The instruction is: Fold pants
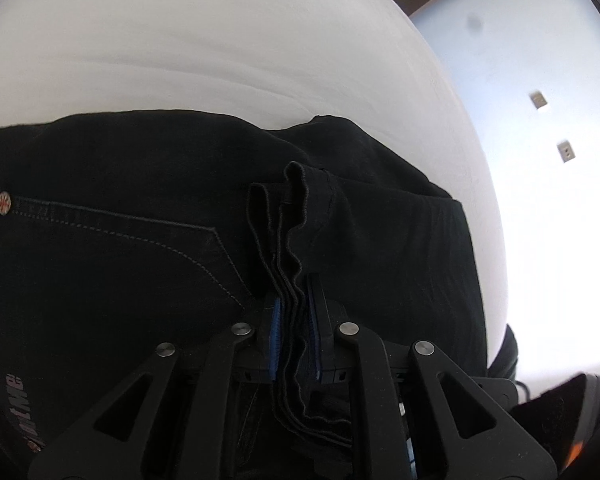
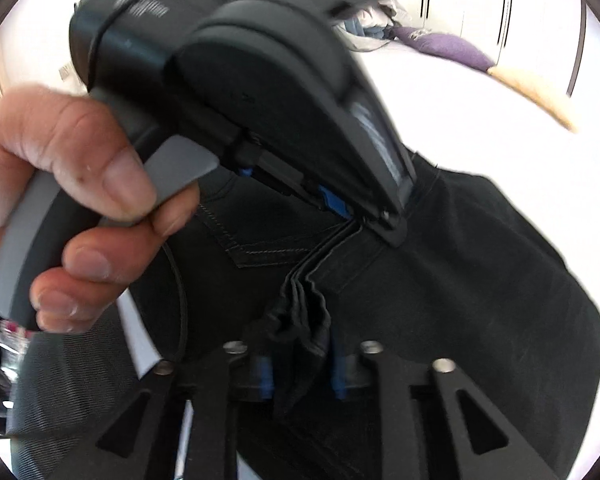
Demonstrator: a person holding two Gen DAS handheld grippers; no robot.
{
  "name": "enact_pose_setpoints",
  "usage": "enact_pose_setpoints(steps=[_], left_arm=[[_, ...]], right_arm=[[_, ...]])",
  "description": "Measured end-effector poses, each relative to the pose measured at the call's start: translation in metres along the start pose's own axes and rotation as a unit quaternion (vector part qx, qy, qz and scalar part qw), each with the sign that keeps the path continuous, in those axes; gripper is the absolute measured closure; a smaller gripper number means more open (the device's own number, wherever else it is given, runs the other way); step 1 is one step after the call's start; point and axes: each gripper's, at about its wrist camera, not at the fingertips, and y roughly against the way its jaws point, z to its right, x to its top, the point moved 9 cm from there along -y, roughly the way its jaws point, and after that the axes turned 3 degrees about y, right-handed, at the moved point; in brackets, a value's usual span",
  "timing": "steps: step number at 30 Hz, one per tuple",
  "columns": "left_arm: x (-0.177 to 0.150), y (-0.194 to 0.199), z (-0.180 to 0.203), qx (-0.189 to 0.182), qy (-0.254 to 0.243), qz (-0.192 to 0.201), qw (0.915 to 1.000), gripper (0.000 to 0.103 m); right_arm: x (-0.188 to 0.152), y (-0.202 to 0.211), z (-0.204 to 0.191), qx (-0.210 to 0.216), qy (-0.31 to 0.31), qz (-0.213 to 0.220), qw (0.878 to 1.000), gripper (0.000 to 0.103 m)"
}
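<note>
The black pants [image 1: 120, 248] lie folded on a white bed [image 1: 220, 48], with a stitched back pocket and a metal rivet on the left. My left gripper [image 1: 294, 320] is shut on a stack of several layered black hems. In the right wrist view the pants [image 2: 480, 280] spread to the right. My right gripper [image 2: 300, 368] is shut on the same bunched hem edge, a short way from the left gripper [image 2: 352, 216], which a hand holds by its grey handle just above and ahead.
The bed's right edge [image 1: 472, 168] drops to a pale floor with two small objects on it. A purple cushion [image 2: 448, 48] and a tan item [image 2: 536, 92] lie at the far end of the bed. A hand [image 2: 72, 184] fills the left.
</note>
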Motion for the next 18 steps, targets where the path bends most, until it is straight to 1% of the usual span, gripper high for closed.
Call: enact_pose_setpoints(steps=[1, 2, 3, 4, 5, 7, 9, 10, 12, 14, 15, 16, 17, 18], left_arm=[[-0.001, 0.003, 0.000, 0.003, 0.000, 0.002, 1.0000, 0.090], [-0.002, 0.008, 0.001, 0.013, -0.004, 0.007, 0.9999, 0.090], [-0.002, 0.014, 0.000, 0.035, -0.012, 0.016, 0.9992, 0.090], [-0.001, 0.020, -0.002, 0.064, -0.019, 0.025, 0.9975, 0.090], [0.000, 0.028, -0.003, 0.098, -0.026, 0.038, 0.9942, 0.090], [0.001, 0.041, 0.004, 0.115, -0.031, 0.062, 0.9909, 0.090], [0.000, 0.048, 0.020, 0.130, -0.049, 0.083, 0.9869, 0.090], [-0.002, 0.048, 0.035, 0.132, -0.065, 0.091, 0.9849, 0.090], [-0.010, 0.042, 0.059, 0.131, -0.093, 0.095, 0.9825, 0.090], [-0.023, 0.023, 0.078, 0.142, -0.119, 0.083, 0.9790, 0.090], [-0.033, 0.010, 0.081, 0.154, -0.124, 0.071, 0.9777, 0.090], [-0.042, -0.004, 0.079, 0.170, -0.123, 0.054, 0.9762, 0.090], [-0.048, -0.013, 0.076, 0.174, -0.118, 0.042, 0.9767, 0.090], [-0.055, -0.022, 0.071, 0.175, -0.110, 0.029, 0.9779, 0.090]], right_arm=[[-0.002, 0.005, 0.002, 0.022, -0.011, -0.001, 1.000, 0.046], [-0.005, 0.011, 0.003, 0.046, -0.024, 0.000, 0.999, 0.043], [-0.010, 0.022, 0.006, 0.073, -0.043, 0.005, 0.996, 0.043], [-0.014, 0.032, 0.009, 0.094, -0.060, 0.010, 0.994, 0.043], [-0.019, 0.045, 0.013, 0.125, -0.080, 0.018, 0.989, 0.043], [-0.029, 0.067, 0.027, 0.164, -0.117, 0.033, 0.979, 0.043], [-0.038, 0.089, 0.050, 0.205, -0.164, 0.053, 0.963, 0.043], [-0.042, 0.100, 0.068, 0.220, -0.193, 0.065, 0.954, 0.043], [-0.050, 0.114, 0.114, 0.241, -0.255, 0.094, 0.932, 0.044], [-0.055, 0.121, 0.163, 0.241, -0.313, 0.113, 0.912, 0.049], [-0.055, 0.126, 0.178, 0.244, -0.332, 0.118, 0.903, 0.054], [-0.057, 0.125, 0.201, 0.248, -0.353, 0.125, 0.894, 0.061], [-0.057, 0.122, 0.222, 0.244, -0.369, 0.129, 0.887, 0.063], [-0.055, 0.119, 0.238, 0.249, -0.380, 0.128, 0.882, 0.064]])
